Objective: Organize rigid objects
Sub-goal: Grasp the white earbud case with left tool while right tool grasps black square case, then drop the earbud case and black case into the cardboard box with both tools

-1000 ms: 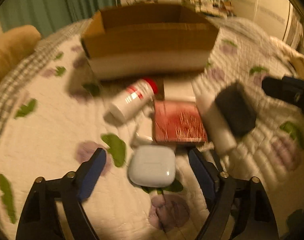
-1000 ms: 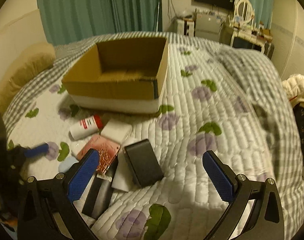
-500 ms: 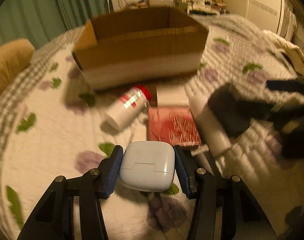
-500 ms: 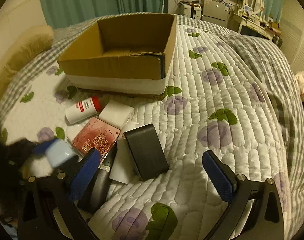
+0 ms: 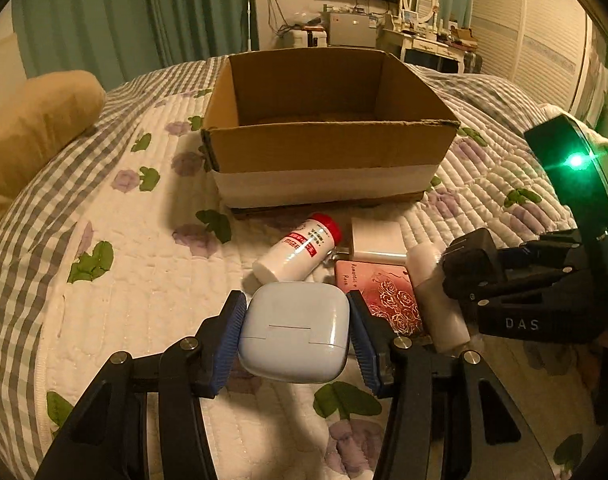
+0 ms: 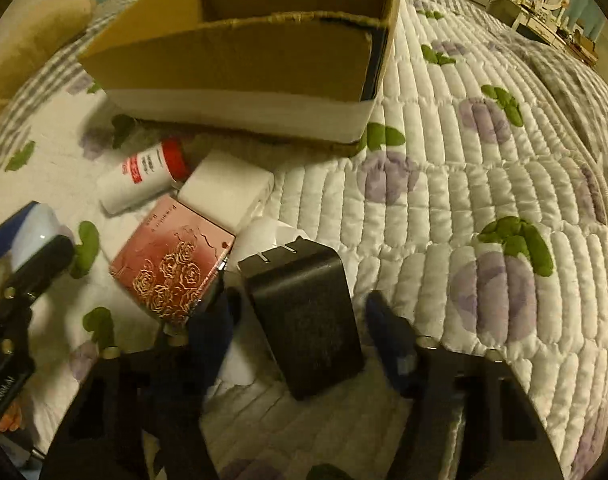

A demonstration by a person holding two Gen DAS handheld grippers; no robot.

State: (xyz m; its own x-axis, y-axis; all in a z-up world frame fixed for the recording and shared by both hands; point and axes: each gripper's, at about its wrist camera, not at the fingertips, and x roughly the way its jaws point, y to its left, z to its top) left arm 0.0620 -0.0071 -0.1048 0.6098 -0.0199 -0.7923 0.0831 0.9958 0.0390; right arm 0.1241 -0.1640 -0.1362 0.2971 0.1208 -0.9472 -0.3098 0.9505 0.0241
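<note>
The pale-blue earbud case [image 5: 295,330] sits crosswise between the blue pads [image 5: 230,342], lid seam facing the camera, long axis running pad to pad, lifted over the quilt [image 5: 123,280]. Left gripper [image 5: 295,340] is clamped on it. Right gripper [image 6: 299,320] straddles the black charger [image 6: 304,312], pads apart, not touching. Cardboard box [image 5: 328,152] beyond.

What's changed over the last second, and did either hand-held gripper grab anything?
The left hand-held gripper closed on the white case and lifted it off the quilt. The right hand-held gripper came down around the black adapter, jaws apart, not yet gripping. The box, bottle, and pink booklet stayed put.
</note>
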